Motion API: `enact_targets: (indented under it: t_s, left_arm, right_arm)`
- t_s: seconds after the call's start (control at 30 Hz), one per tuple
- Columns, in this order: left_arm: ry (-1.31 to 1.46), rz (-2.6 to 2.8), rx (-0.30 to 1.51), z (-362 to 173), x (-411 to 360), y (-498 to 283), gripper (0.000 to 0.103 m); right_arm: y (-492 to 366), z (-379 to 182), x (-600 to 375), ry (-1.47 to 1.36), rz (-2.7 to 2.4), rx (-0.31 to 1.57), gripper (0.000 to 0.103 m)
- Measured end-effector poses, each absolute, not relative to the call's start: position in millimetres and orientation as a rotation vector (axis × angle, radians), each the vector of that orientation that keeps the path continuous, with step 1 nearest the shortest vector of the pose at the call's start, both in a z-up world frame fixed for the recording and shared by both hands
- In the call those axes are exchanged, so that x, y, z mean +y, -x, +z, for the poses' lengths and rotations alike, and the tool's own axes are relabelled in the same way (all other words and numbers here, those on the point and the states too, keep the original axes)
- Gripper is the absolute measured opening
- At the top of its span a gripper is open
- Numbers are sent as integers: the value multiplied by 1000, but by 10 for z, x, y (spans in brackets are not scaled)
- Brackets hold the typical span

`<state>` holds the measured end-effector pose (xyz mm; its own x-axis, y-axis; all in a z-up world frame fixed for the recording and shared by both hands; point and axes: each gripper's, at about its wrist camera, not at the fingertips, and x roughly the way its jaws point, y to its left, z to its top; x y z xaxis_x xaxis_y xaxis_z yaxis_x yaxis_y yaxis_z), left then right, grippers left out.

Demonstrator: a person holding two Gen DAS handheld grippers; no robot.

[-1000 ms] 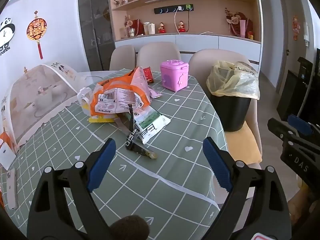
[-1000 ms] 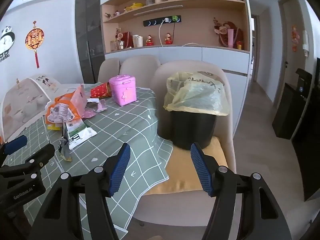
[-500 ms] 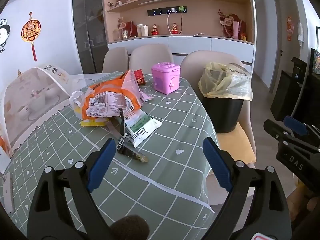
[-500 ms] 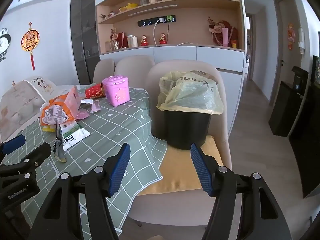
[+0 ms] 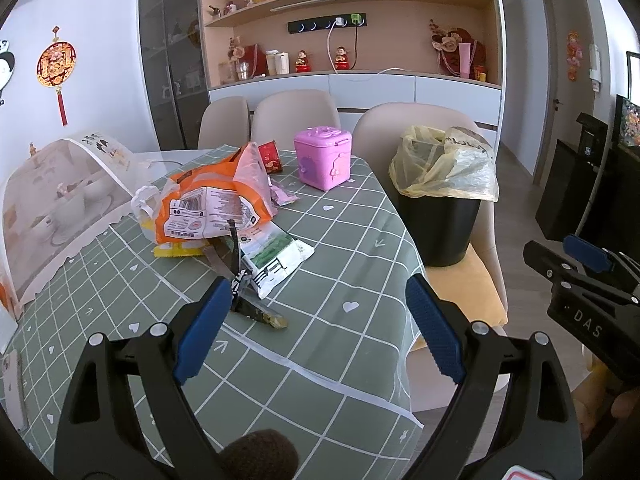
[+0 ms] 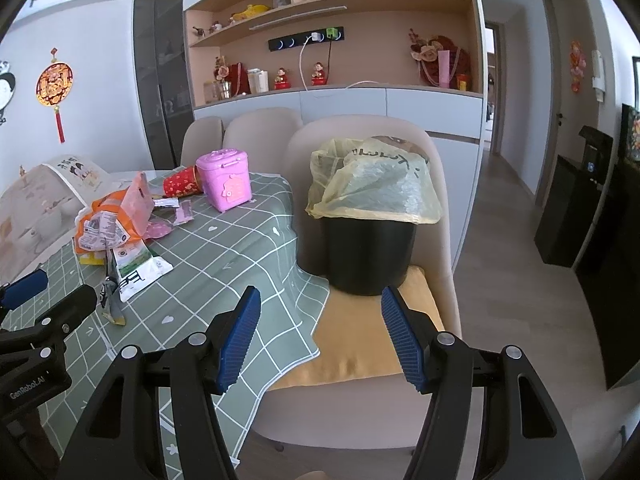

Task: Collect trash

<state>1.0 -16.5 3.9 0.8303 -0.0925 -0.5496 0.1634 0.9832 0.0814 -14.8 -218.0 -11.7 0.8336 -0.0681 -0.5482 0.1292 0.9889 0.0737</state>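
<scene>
Both grippers have drawn back from the table since the earlier frames, so the litter and bin sit smaller and farther off. The left gripper [image 5: 318,322] hangs over the near edge of the green checked tablecloth [image 5: 352,240], its jaws spread wide and empty. The right gripper [image 6: 320,338] hovers off the table's right edge, jaws wide, holding nothing. The trash pile, an orange bag [image 5: 208,204], a white-and-green packet [image 5: 276,258] and a dark wrapper [image 5: 256,308], lies mid-table. The black bin [image 6: 368,252] with its yellow liner stands on the chair cushion [image 6: 360,344] beside the right edge.
</scene>
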Motion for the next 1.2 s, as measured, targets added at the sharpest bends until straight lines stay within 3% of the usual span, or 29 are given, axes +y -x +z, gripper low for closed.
enact_targets:
  t_s: [1.2]
  left_arm:
    - [-106, -135, 568, 50, -87, -41, 85]
  right_arm:
    - [169, -69, -2138, -97, -113, 550, 60]
